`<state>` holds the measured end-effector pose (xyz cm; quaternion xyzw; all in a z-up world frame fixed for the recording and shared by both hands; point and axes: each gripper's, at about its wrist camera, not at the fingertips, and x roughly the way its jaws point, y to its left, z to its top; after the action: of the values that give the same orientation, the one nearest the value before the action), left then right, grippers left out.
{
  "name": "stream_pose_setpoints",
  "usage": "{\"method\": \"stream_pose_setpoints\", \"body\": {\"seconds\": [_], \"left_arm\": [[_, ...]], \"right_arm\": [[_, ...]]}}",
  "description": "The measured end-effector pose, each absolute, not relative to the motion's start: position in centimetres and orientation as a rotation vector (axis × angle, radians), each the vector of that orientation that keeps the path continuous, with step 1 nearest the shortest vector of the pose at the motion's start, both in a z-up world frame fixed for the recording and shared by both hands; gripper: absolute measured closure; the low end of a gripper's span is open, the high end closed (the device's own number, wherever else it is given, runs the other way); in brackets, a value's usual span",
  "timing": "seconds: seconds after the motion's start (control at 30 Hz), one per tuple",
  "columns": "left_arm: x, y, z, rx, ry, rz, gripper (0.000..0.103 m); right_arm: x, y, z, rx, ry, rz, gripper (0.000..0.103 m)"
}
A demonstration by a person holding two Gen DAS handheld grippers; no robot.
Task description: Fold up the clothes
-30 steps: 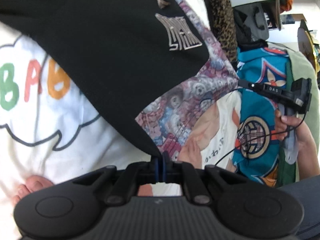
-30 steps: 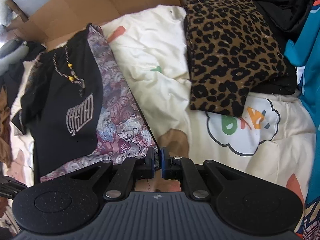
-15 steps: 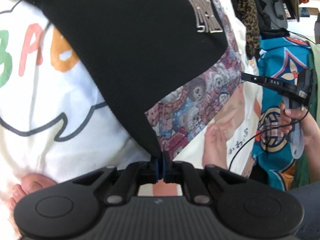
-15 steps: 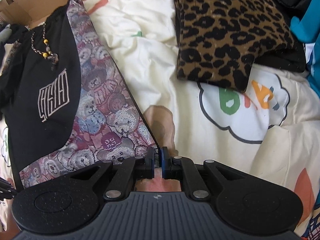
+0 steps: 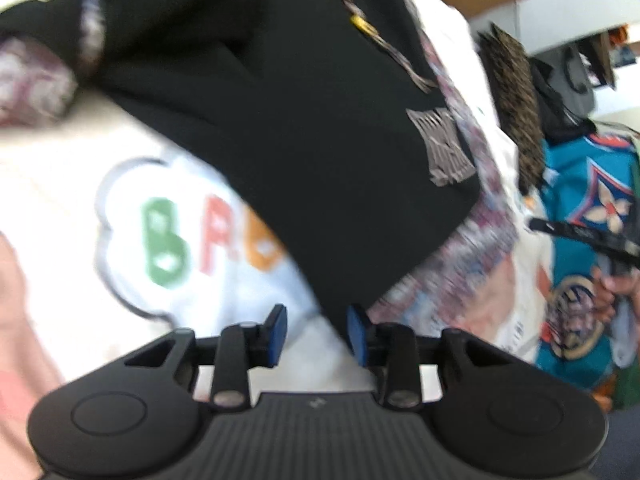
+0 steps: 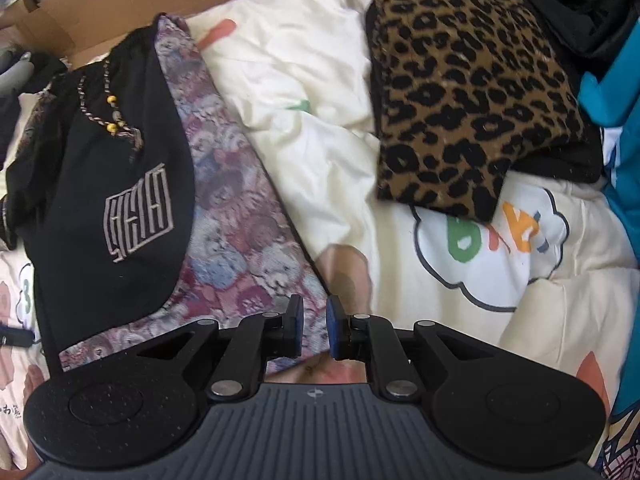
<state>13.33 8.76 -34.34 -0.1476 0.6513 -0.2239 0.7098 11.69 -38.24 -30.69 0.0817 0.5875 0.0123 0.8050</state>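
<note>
Both tools have been let go of the black garment (image 6: pixel 108 184) since half a second ago, when each was pressed together on a lower corner of it. On the left tool (image 5: pixel 316 330) the pads are now spread and opening, and the garment's pointed black corner lies just ahead of the right pad, no longer pinched. On the right tool (image 6: pixel 314 328) the pads are parted by a narrow gap and opening too; the edge of the bear-print lining (image 6: pixel 248 240) is seen through and just behind that gap, but no pressing on it can be made out. The left view is blurred, so fine contact cannot be judged there.

The garment is laid on the cream bedsheet (image 6: pixel 320 120), black side up with the grey emblem (image 6: pixel 138 210) showing and the beaded cord (image 6: pixel 108 116) near its top, the patterned lining exposed along its right edge. A folded leopard-print piece (image 6: pixel 464 88) is set well apart on the sheet, beside a turquoise cloth (image 6: pixel 616 92).

From this it is judged that one fold has been laid down and released. A fresh grasp elsewhere on the garment would likely be needed next, with care that the loose corner is not dragged out of place as the tools are drawn away.
</note>
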Motion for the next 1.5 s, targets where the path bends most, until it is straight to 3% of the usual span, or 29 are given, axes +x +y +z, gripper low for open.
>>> {"method": "stream_pose_setpoints", "body": {"seconds": [0.13,0.23,0.4,0.5,1.0,1.5], "left_arm": [[14.4,10.7,-34.1,-0.312,1.398,-0.377,0.067],[15.0,12.0,-33.5,-0.290,1.326,-0.290,0.054],[15.8,13.4,-33.6,-0.278,1.298,-0.209,0.053],[16.4,14.2,-33.4,-0.258,1.275,-0.173,0.052],[17.9,15.4,-33.6,-0.255,1.232,-0.035,0.048],[18.4,14.4,-34.6,-0.219,1.221,-0.011,0.048]], "right_arm": [[12.3,-38.0,-30.3,0.172,1.222,0.032,0.091],[13.0,-38.0,-30.3,0.175,1.197,0.022,0.091],[15.2,-37.4,-30.3,0.080,1.152,0.078,0.090],[16.9,-37.2,-30.4,0.066,1.128,0.101,0.082],[24.7,-34.3,-34.9,0.179,0.960,0.116,0.081],[26.1,-31.2,-36.9,0.139,0.983,0.157,0.081]]}}
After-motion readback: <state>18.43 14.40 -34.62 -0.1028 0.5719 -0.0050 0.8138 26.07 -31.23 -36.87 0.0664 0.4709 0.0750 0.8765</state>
